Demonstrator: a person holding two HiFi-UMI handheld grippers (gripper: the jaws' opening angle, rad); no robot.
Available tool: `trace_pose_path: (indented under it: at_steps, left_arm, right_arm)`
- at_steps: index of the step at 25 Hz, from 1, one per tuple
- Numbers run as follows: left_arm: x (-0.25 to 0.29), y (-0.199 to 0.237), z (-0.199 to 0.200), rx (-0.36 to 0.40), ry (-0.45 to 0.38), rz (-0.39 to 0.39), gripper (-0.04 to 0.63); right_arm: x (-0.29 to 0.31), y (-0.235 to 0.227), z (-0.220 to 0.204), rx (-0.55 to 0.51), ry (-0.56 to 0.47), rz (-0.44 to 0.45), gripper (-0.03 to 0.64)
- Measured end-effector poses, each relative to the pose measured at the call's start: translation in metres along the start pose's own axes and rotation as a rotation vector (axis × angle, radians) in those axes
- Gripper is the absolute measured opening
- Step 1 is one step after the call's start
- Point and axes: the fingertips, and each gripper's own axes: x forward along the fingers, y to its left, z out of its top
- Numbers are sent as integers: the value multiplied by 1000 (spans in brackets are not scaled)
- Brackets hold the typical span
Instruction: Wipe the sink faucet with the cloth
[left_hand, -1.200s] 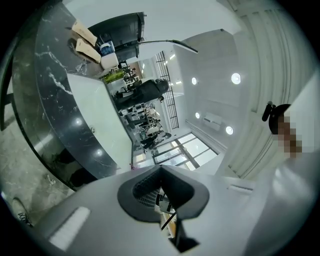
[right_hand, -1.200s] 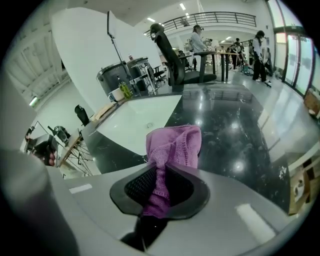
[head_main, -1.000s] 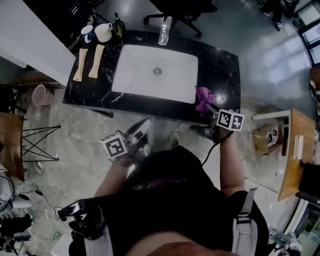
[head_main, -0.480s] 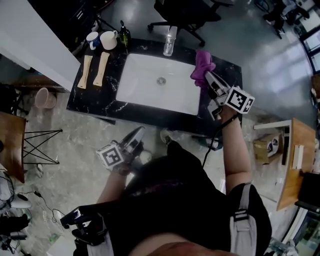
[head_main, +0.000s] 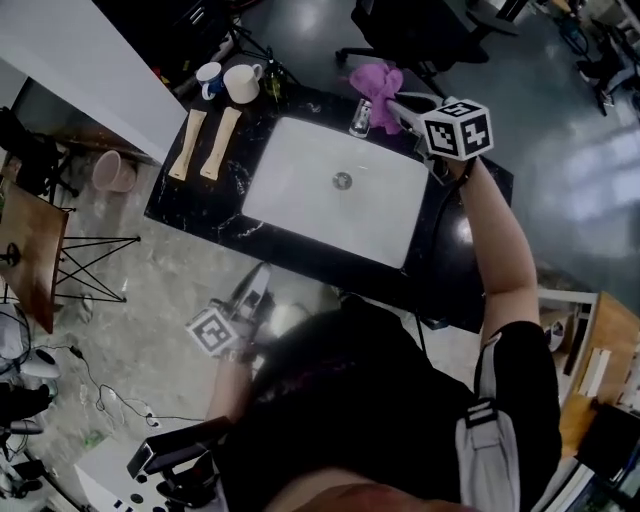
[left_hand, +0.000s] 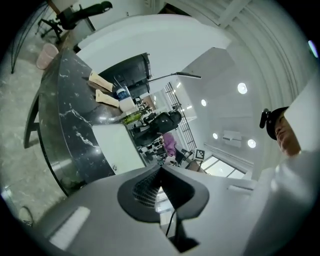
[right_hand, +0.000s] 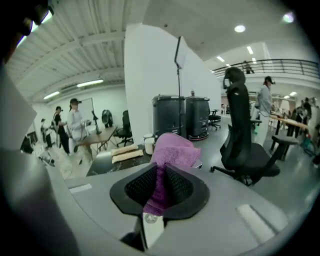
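A white sink basin (head_main: 300, 185) is set in a black marble countertop (head_main: 455, 250). The chrome faucet (head_main: 361, 119) stands at the basin's far rim. My right gripper (head_main: 392, 101) reaches over the counter's far side and is shut on a purple cloth (head_main: 374, 79), which hangs just above and behind the faucet. In the right gripper view the cloth (right_hand: 172, 152) bunches out between the jaws of the right gripper (right_hand: 160, 186). My left gripper (head_main: 260, 280) hangs off the counter's near edge over the floor, shut and empty. In its own view the left gripper (left_hand: 160, 172) points along the counter.
Two cups (head_main: 242, 83), a green bottle (head_main: 272, 86) and two wooden boards (head_main: 220, 143) sit at the counter's far left. An office chair (head_main: 405, 35) stands behind the counter. A pink bin (head_main: 112, 172) and a wooden table (head_main: 28, 250) are at the left. People stand in the room beyond.
My right gripper carried the purple cloth from the counter's near right edge up and across to the faucet at the back. The left gripper drifted a little along the counter's front.
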Motion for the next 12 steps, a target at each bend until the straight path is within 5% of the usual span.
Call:
trace_pose_path:
  at_steps: [6, 12]
  left_arm:
    - [12, 15, -4, -74, -58, 69, 0]
    - [16, 21, -3, -89, -82, 123, 0]
  right_arm:
    - [61, -43, -10, -231, 220, 21, 64]
    - [92, -106, 7, -121, 242, -37, 64]
